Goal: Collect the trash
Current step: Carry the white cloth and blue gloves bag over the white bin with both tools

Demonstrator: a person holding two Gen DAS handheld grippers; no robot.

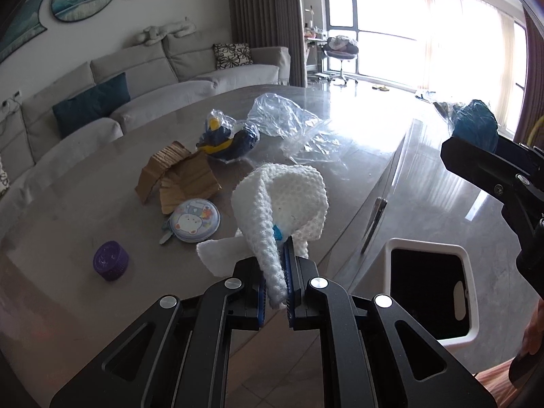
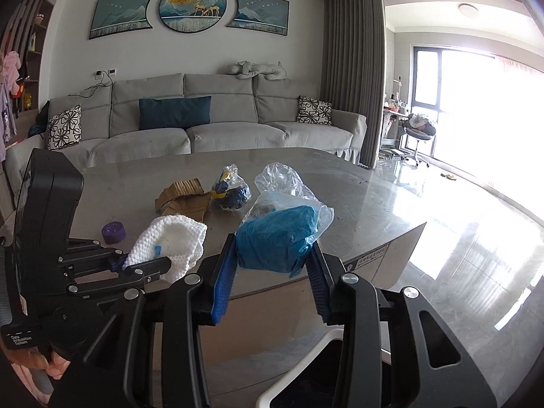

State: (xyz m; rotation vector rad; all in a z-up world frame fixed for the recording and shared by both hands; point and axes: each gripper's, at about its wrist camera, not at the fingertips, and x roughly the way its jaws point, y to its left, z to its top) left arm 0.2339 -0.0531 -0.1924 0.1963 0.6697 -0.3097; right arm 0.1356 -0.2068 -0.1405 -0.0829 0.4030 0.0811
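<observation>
Both hand-held grippers [image 1: 276, 273] [image 2: 272, 272] clamped

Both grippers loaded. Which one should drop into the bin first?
Probably right. The right gripper, holding the blue bundle, has the bin rim directly beneath its fingers. The left gripper, holding the white foam net, sits over the table edge, bin off to its right.

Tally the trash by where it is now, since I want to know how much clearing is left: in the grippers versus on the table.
Held in a hand-held gripper: 2 (white foam net, blue bundle in plastic)
On the table: 5 (cardboard, wrapped toy, clear bag, round tin, purple cap)
Total: 7
</observation>
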